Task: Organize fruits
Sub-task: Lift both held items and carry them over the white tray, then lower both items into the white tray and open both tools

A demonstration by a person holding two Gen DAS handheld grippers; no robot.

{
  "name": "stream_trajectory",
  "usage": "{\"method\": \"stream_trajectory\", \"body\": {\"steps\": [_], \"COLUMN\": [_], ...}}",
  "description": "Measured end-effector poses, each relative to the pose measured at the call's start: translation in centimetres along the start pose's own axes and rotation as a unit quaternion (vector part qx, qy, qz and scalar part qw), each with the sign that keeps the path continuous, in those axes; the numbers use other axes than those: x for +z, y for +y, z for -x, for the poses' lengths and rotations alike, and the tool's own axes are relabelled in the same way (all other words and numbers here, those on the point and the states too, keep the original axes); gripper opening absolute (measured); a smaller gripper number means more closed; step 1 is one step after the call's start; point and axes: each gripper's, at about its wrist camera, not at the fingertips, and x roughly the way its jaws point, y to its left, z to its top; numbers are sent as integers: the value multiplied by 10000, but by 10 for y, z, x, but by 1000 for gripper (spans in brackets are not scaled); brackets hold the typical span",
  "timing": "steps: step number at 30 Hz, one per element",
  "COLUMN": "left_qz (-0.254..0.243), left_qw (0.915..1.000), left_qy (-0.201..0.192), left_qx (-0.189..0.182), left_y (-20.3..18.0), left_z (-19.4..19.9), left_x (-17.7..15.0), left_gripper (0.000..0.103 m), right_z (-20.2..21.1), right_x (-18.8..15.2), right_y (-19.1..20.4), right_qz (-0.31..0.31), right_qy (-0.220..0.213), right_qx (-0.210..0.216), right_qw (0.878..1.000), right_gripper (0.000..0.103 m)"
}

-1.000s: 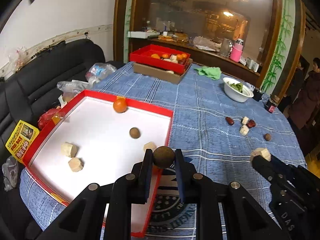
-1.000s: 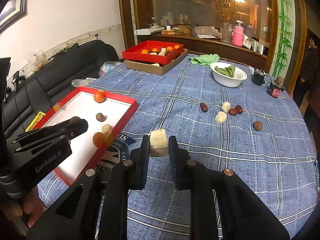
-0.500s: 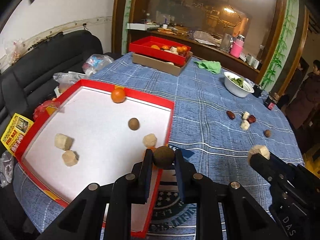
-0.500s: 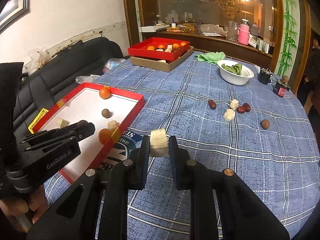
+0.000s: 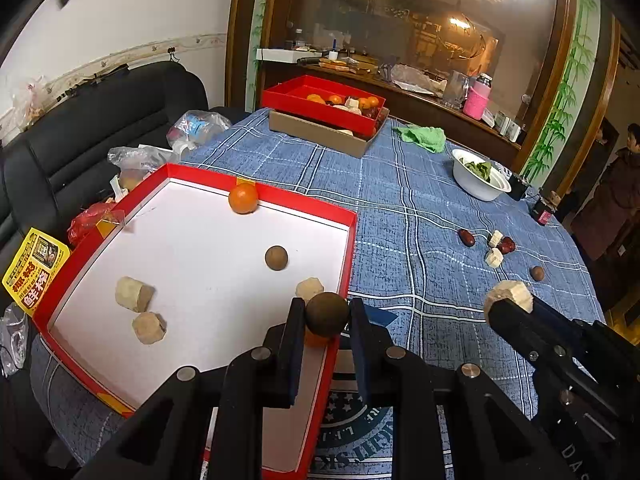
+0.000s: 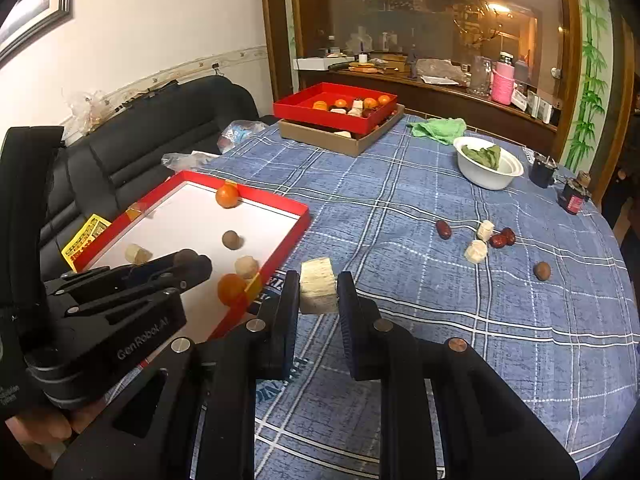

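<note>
White bowl (image 6: 490, 168) holding green leaves, far right side of the bench (image 6: 440, 320), which is covered in blue plaid cloth. Green rag (image 6: 439, 127) crumpled just left of the bowl and farther back. Two small dark jars (image 6: 573, 197) right of the bowl, near bench edge. Black sofa (image 5: 80, 136) far left of the bowl, off the bench; plastic bags (image 5: 198, 128) and yellow printed packet (image 5: 35, 270) on it. Pink container (image 6: 503, 87) on wooden counter behind the bowl.

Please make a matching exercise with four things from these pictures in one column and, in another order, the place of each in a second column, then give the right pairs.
1. brown round fruit
2. pale cut chunk
3. green cloth
4. orange

A. by the red tray's far wall
B. in the right gripper
C. in the left gripper
D. on the tablecloth near the white bowl

Pairs: 1-C, 2-B, 3-D, 4-A
</note>
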Motion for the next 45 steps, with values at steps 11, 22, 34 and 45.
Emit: {"method": "stream_trajectory", "body": {"steps": [11, 22, 34, 45], "left_qz": [49, 584, 906, 1071], "left_qw": [10000, 9973, 9911, 9880], "left_qy": [-14, 12, 43, 127], "left_qx": [77, 453, 979, 1108], "left_y": [8, 61, 107, 123], "left_z": [-3, -11, -24, -32], "left_x": [5, 11, 15, 16], "left_gripper": [21, 21, 21, 21], "right_z": [-7, -29, -89, -98], "right_x": [7, 23, 29, 20], "right_y": [12, 39, 72, 92], "right_qz": [93, 269, 380, 607], "right_qy": [6, 25, 335, 501], "right_qx": [136, 419, 838, 1032], "right_qw": [9999, 9988, 9952, 9915], "right_gripper": [18, 18, 18, 18]}}
